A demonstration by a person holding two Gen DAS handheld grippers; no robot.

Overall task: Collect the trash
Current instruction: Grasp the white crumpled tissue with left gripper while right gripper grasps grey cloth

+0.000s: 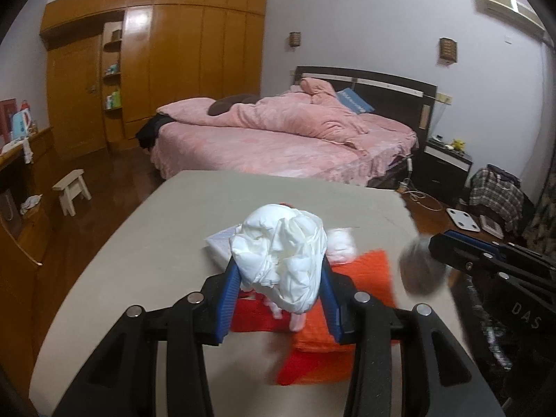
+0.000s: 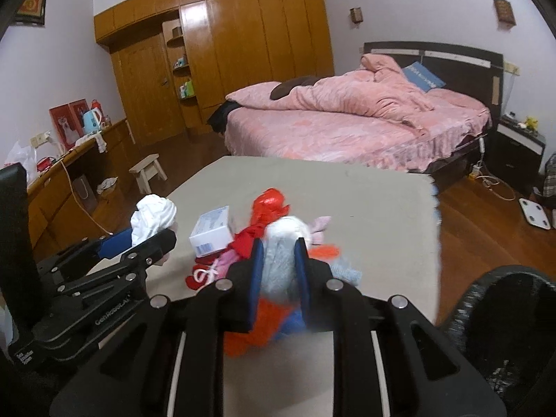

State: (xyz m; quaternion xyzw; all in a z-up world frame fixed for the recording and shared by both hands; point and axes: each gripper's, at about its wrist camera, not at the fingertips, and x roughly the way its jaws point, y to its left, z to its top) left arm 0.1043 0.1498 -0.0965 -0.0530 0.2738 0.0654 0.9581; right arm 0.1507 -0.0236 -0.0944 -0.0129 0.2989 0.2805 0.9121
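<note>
While the left claw [image 1: 281, 278] is gripping a white crumpled wad [image 1: 281, 257], the right claw [image 2: 279, 271] is clamping a grey fuzzy bundle [image 2: 278, 271] above the tabletop [image 2: 365, 208].

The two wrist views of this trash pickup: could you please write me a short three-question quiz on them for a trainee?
1. True or false: the left tool is empty.
2. Which item lies on the table beside the red plastic bag? A) a white box B) a kettle C) a bathroom scale
3. Fill in: the right tool is shut on a pale grey, fuzzy ____.

Key
1. False: it is shut on a crumpled white wad.
2. A: the white box.
3. Bundle: the pale grey bundle, too blurred to name exactly.
</note>
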